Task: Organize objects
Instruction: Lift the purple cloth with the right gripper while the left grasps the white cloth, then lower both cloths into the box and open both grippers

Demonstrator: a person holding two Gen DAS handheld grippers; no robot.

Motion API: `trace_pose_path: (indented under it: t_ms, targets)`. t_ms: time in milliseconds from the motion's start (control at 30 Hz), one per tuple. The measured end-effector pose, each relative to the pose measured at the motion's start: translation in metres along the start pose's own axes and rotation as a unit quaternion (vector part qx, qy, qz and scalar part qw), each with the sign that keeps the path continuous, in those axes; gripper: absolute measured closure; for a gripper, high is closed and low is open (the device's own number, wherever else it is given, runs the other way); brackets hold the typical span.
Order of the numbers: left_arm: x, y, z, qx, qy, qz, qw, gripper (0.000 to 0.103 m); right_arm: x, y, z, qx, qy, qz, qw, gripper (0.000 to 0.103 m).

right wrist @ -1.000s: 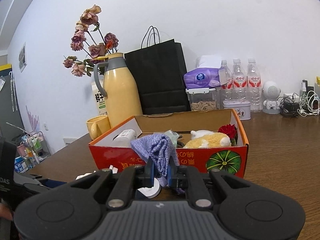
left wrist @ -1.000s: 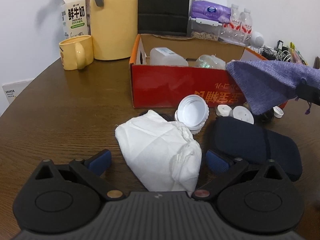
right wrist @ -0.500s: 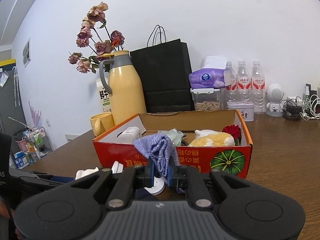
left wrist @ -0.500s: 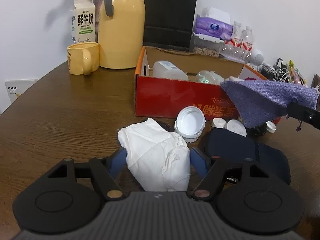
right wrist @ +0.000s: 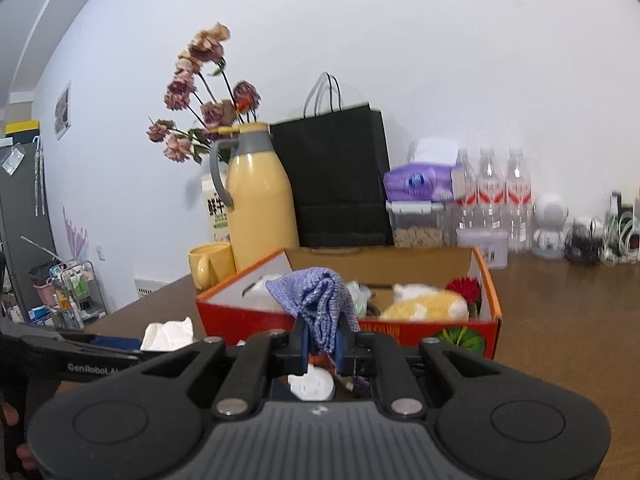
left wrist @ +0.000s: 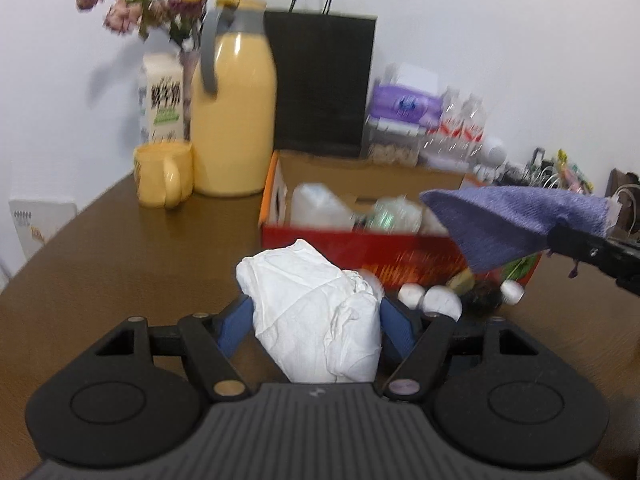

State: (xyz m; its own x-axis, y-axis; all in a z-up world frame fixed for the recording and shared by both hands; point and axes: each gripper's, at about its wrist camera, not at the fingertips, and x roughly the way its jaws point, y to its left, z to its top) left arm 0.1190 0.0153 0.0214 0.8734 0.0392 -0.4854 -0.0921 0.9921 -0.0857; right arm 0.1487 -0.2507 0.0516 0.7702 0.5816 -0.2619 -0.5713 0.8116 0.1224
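A crumpled white cloth [left wrist: 312, 308] sits between the blue pads of my left gripper [left wrist: 316, 320], which is shut on it and holds it above the brown table. In the right wrist view the same white cloth [right wrist: 168, 334] shows at lower left in the left gripper [right wrist: 100, 354]. My right gripper [right wrist: 320, 340] is shut on a purple knitted cloth [right wrist: 320, 300] that hangs in front of the red cardboard box [right wrist: 240, 316]. From the left wrist, the purple cloth [left wrist: 512, 220] hangs by the red box [left wrist: 380, 248], and only the right gripper's dark finger shows.
In the box lie a yellow plush toy [right wrist: 424, 306] and white containers. Small white caps [left wrist: 440, 298] lie before it. Behind stand a yellow jug [left wrist: 232, 120], a yellow mug [left wrist: 162, 174], a milk carton [left wrist: 164, 100], a black bag [left wrist: 320, 84] and water bottles [right wrist: 492, 196].
My left gripper closed on the white cloth and lifted it off the table; the dark pouch beside it dropped out of view. The right gripper kept its hold on the purple cloth.
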Motion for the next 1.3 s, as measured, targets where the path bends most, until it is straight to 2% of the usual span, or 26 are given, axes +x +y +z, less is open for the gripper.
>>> trace_pose_path:
  t_ms: [233, 467, 633, 800, 1033, 1133, 1200, 1300]
  targets:
    - [0.003, -0.025, 0.044, 0.026, -0.056, -0.023, 0.9978, 0.030, 0.008, 0.005, 0.035, -0.043, -0.033, -0.018, 0.998, 0.092]
    - [0.037, -0.050, 0.082, 0.029, -0.081, -0.038, 0.9955, 0.030, 0.055, -0.009, 0.064, -0.069, -0.035, -0.060, 0.995, 0.092]
    - [0.078, -0.063, 0.100, 0.017, -0.079, -0.037, 0.9960, 0.030, 0.100, -0.018, 0.067, -0.098, -0.028, -0.109, 0.989, 0.092]
    - [0.116, -0.068, 0.105, 0.004, -0.073, -0.029, 0.9969, 0.030, 0.141, -0.032, 0.060, -0.111, -0.007, -0.136, 0.984, 0.092]
    - [0.147, -0.066, 0.096, 0.016, -0.035, -0.019, 0.9991, 0.030, 0.164, -0.058, 0.045, -0.078, 0.033, -0.127, 0.988, 0.091]
    - [0.149, -0.065, 0.091, 0.025, -0.032, -0.013, 0.9991, 0.025, 0.165, -0.066, 0.042, -0.058, 0.050, -0.115, 0.990, 0.087]
    - [0.147, -0.066, 0.090, 0.029, -0.035, -0.009, 0.9989, 0.017, 0.164, -0.070, 0.040, -0.047, 0.058, -0.110, 0.991, 0.083]
    - [0.144, -0.065, 0.089, 0.030, -0.040, 0.000, 0.9987, 0.001, 0.161, -0.072, 0.040, -0.038, 0.062, -0.106, 0.992, 0.067]
